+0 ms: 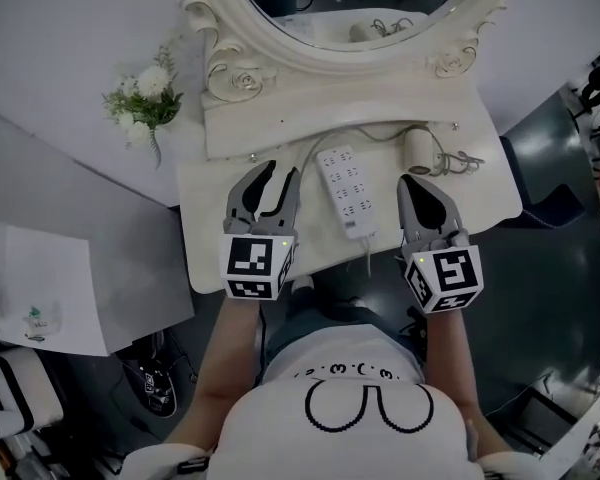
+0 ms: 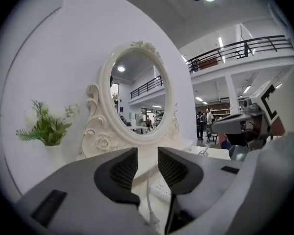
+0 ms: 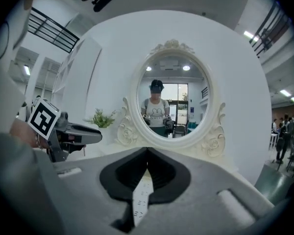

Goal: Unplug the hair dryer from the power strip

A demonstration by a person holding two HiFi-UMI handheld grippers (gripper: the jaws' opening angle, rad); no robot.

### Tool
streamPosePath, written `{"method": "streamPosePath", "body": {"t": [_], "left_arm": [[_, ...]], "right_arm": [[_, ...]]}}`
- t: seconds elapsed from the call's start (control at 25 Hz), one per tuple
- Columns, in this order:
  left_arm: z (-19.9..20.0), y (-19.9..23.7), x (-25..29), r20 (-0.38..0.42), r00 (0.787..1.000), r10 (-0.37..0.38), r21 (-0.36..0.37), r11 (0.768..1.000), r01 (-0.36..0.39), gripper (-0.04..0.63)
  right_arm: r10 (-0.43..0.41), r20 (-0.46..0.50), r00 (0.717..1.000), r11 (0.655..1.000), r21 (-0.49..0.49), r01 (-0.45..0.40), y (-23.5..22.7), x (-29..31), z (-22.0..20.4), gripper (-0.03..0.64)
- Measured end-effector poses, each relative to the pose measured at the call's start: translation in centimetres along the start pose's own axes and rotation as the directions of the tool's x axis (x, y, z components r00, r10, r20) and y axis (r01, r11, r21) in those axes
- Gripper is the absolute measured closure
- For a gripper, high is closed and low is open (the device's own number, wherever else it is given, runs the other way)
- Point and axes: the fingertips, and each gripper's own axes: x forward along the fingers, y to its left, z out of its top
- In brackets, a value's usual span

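Observation:
On the cream dressing table [image 1: 210, 230] a white power strip [image 1: 345, 190] lies lengthwise between my two grippers. A pale hair dryer [image 1: 418, 150] rests at the table's back right, with a thin cord [image 1: 365, 134] running from it toward the strip's far end. Another white cord [image 1: 368, 256] hangs off the strip's near end. My left gripper [image 1: 278, 173] hovers left of the strip, open and holding nothing [image 2: 147, 168]; the strip [image 2: 161, 184] and a loose cord [image 2: 148, 196] show between and below its fingers. My right gripper [image 1: 412, 180] is to the right of the strip, shut with nothing in it [image 3: 147, 153].
An oval mirror in an ornate cream frame [image 1: 242, 80] stands at the back of the table. A vase of white flowers [image 1: 145, 103] is at the left by the wall. Papers [image 1: 45, 293] lie on a grey surface to the left. Dark floor lies to the right.

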Motion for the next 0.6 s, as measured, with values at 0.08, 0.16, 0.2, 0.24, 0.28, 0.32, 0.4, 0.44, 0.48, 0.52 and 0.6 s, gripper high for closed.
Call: {"method": "streamPosePath", "body": {"t": [0.08,0.16,0.2,0.24,0.28,0.32,0.4,0.44,0.48,0.52,0.6], "left_arm": [[2.3,-0.7,-0.9,0.063,0.998,0.022,0.021,0.999,-0.024,0.469],[4.5,-1.4,-1.8,0.125,0.991,0.039,0.039,0.998,-0.044,0.469],[5.5,-1.8,-2.1,0.151,0.987,0.047,0.046,0.997,-0.055,0.469],[6.2,-2.1,-2.5,0.171,0.984,0.055,0.052,0.997,-0.065,0.469],[6.9,-2.3,-2.8,0.188,0.98,0.06,0.055,0.996,-0.072,0.469],[7.4,-2.6,-3.1,0.202,0.977,0.061,0.054,0.996,-0.073,0.469],[8.2,-3.3,-3.8,0.23,0.972,0.047,0.054,0.997,-0.061,0.533],[8.5,-3.6,-4.1,0.237,0.97,0.044,0.054,0.997,-0.058,0.598],[8.6,-3.8,-4.3,0.236,0.97,0.049,0.055,0.996,-0.064,0.598],[8.6,-3.9,-4.3,0.23,0.971,0.058,0.057,0.996,-0.073,0.598],[8.6,-4.2,-4.3,0.226,0.972,0.066,0.064,0.995,-0.082,0.598]], "right_arm": [[0.017,0.044,0.999,1.0,-0.013,-0.017,-0.1,-1.1,1.8,0.618],[0.025,0.082,0.996,0.999,-0.027,-0.023,-0.5,-2.1,3.3,0.618],[0.028,0.102,0.994,0.999,-0.035,-0.025,-0.7,-2.6,4.0,0.618],[0.03,0.122,0.992,0.999,-0.041,-0.025,-0.9,-3.0,4.7,0.618],[0.031,0.141,0.99,0.999,-0.048,-0.025,-1.1,-3.4,5.3,0.618],[0.032,0.157,0.987,0.998,-0.056,-0.024,-1.2,-3.7,5.8,0.618],[0.036,0.177,0.984,0.997,-0.073,-0.023,-1.3,-4.4,6.6,0.618],[0.038,0.184,0.982,0.997,-0.078,-0.023,-1.4,-4.7,6.8,0.618],[0.038,0.19,0.981,0.997,-0.08,-0.023,-1.4,-4.9,7.0,0.618],[0.035,0.195,0.98,0.997,-0.081,-0.019,-1.6,-5.1,7.1,0.618],[0.017,0.2,0.98,0.997,-0.08,-0.001,-2.0,-5.5,7.1,0.618]]}}
